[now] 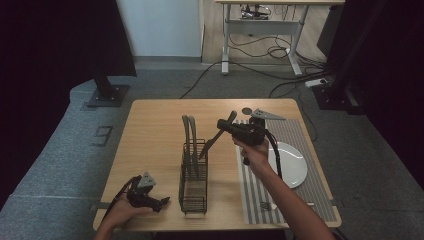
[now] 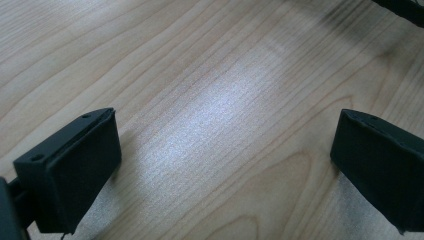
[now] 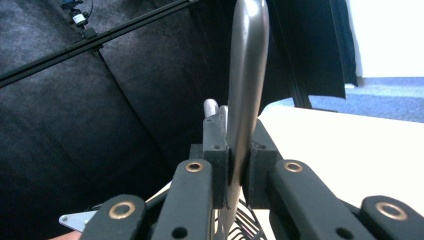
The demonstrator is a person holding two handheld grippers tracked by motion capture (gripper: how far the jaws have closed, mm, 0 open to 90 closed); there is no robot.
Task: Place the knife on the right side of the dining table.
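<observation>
The right gripper point(image 1: 223, 125) pinches a dark utensil point(image 1: 216, 136) above the wire rack point(image 1: 194, 181); the left gripper point(image 1: 161, 202), jaws spread, rests near-left.

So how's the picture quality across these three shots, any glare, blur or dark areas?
High view: dim, black at both sides, yet the table reads clearly. Left gripper view: a pale sheen on the wood; the far top corner is soft. Right gripper view: the clamped utensil is sharp against darkness, the tabletop behind it washed out.
</observation>
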